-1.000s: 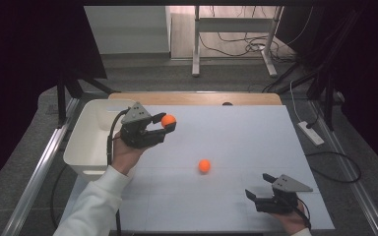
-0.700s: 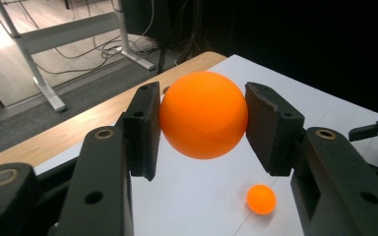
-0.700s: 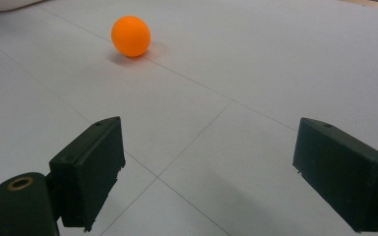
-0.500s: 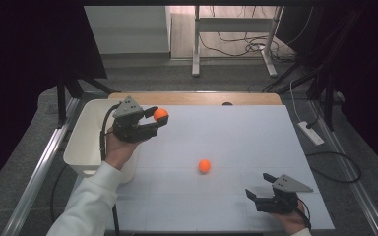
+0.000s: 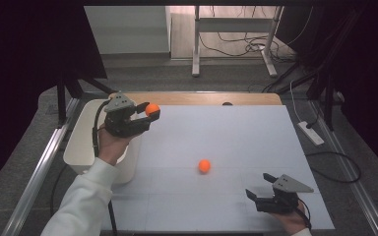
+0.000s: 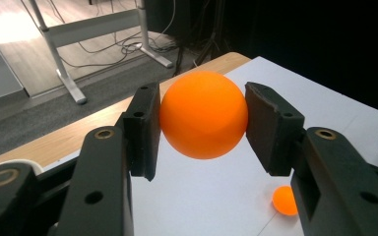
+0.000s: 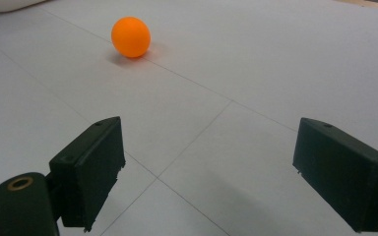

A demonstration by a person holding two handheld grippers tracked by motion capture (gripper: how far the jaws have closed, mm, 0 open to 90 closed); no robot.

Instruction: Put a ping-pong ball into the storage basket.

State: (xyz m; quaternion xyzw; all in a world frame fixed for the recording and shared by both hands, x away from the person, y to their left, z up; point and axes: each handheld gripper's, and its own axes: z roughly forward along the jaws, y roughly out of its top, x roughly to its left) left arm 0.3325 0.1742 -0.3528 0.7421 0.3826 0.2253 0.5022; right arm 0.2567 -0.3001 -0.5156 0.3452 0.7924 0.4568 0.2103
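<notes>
High view, near edge: right gripper [image 5: 268, 195] low at lower right of the frame, resting on or just over the white desk [image 5: 236, 132]; cannot tell which.
Right jaws: wide apart, nothing between them; bare desk surface between the pads in the right gripper view.
Mid desk: loose orange ball [image 5: 204, 165] lying alone near centre frame; same ball at upper left in the right gripper view [image 7: 131, 37], well ahead of the jaws.
Far left: left gripper [image 5: 145, 115] raised, at upper left of the frame, beside the white bin [image 5: 81, 147].
Left jaws: closed on a second orange ball, the held ball [image 6: 204, 114], one pad touching each side.
Step in hand (judged): carrying the held ball, likely toward the bin.
Next move calls for: bringing the left jaws over the bin opening before releasing; the loose ball remains to be picked.
</notes>
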